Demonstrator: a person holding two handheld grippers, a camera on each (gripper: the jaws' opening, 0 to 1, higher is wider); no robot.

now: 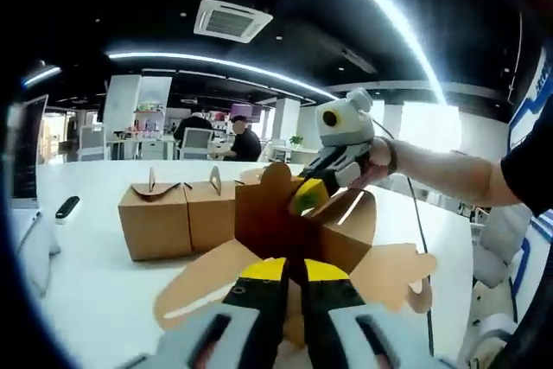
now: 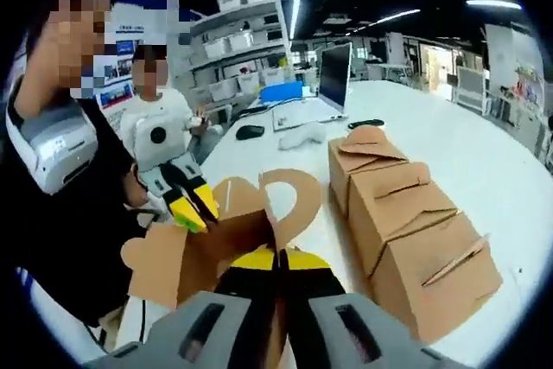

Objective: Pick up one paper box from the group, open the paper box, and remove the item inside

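Count on the white table [image 2: 484,140]: one opened paper box [image 1: 294,222] with its flaps spread at centre frame of the left gripper view, and closed paper boxes beside it, two [image 1: 155,218] [image 1: 212,209] visible at centre left of that view and three in a row [image 2: 367,166] [image 2: 402,209] [image 2: 441,278] at right of the right gripper view. Two grippers are counted, the left gripper [image 1: 289,272] at bottom centre of its own view and the right gripper [image 2: 278,258] at bottom centre of its own, each with two yellow-tipped jaws. Also counted: one open laptop [image 2: 333,79] at upper centre of the right gripper view, one dark mouse [image 2: 251,132] to its left, one ceiling vent [image 1: 232,21] at upper centre of the left gripper view, and two seated persons [image 1: 244,137] in the background at centre of that view.
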